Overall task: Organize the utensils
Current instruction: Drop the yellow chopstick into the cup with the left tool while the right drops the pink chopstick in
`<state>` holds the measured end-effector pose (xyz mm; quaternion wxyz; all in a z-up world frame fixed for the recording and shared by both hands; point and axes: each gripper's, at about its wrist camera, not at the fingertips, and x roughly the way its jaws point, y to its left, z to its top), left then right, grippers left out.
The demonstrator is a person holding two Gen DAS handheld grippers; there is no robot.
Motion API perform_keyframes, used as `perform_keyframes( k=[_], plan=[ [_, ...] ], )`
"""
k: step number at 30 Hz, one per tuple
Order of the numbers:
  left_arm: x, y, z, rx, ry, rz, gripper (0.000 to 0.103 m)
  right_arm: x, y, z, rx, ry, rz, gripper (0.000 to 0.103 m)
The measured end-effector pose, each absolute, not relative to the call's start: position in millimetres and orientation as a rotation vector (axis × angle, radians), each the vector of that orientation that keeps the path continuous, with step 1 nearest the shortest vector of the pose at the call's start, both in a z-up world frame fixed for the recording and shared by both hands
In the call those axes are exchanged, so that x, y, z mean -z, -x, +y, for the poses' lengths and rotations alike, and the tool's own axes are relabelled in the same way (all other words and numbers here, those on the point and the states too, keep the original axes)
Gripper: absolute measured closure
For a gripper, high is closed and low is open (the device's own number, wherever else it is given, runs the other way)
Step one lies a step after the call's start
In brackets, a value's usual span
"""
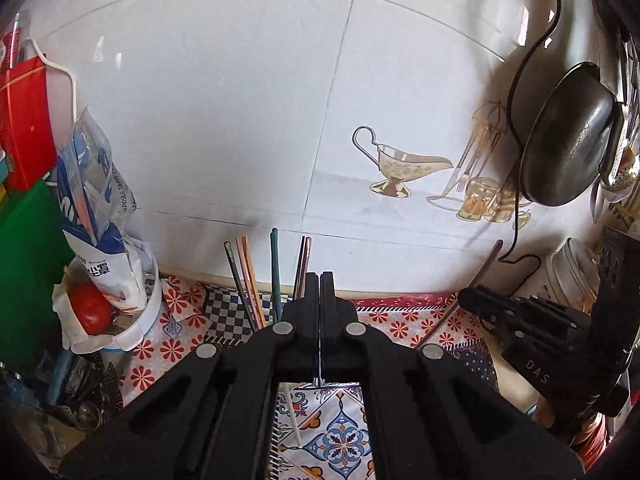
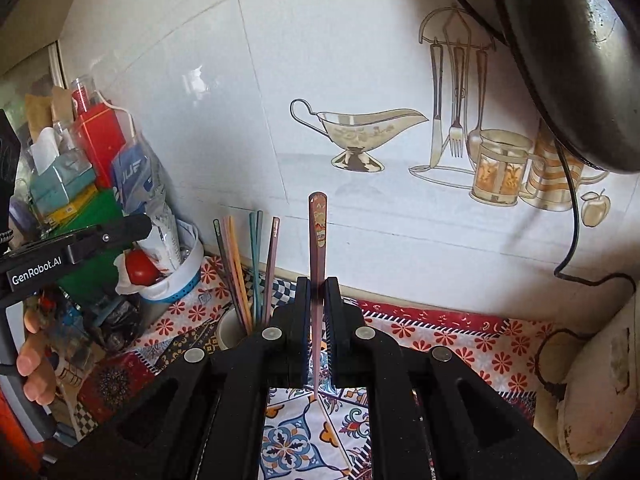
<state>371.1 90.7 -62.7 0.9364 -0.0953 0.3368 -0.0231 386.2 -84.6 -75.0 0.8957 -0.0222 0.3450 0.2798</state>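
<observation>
My right gripper (image 2: 318, 292) is shut on a brown decorated chopstick (image 2: 318, 232), held upright with its patterned end up; it also shows in the left wrist view (image 1: 478, 276), at my right gripper (image 1: 466, 294). A white utensil cup (image 2: 230, 332) holds several coloured chopsticks (image 2: 244, 264), just left of my right gripper; they show ahead in the left wrist view (image 1: 256, 276). My left gripper (image 1: 321, 284) is shut with nothing visible between its fingers. In the right wrist view it shows at far left (image 2: 144, 222).
A white tiled wall (image 1: 240, 100) stands close ahead. A white tub (image 1: 140, 320) with a red ball and plastic bags sits at left among boxes. A dark pan (image 1: 568, 140) and a black cable (image 2: 572, 216) hang at right. A patterned cloth (image 2: 440, 328) covers the counter.
</observation>
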Motion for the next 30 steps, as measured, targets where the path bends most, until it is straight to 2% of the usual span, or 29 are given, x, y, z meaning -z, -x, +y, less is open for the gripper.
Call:
perform_keyframes(
  k=[9,12,14,19,30],
  plan=[
    [90,-378,112,0.023,0.201,0.771,0.1,71,-406,-60,-0.627,0.037,0.72,0.097],
    [97,-375,118,0.005,0.183,0.783,0.091,62,-411,-44,-0.655,0.037,0.697,0.097],
    [101,-371,121,-0.011,0.168,0.785,0.077,58,-413,-30,-0.672,0.045,0.683,0.097],
    [112,-360,131,-0.049,0.138,0.79,0.065,68,-416,3,-0.706,0.086,0.694,0.097],
    [125,-355,139,-0.068,0.146,0.822,0.064,142,-414,23,-0.765,0.254,0.898,0.097]
  ],
)
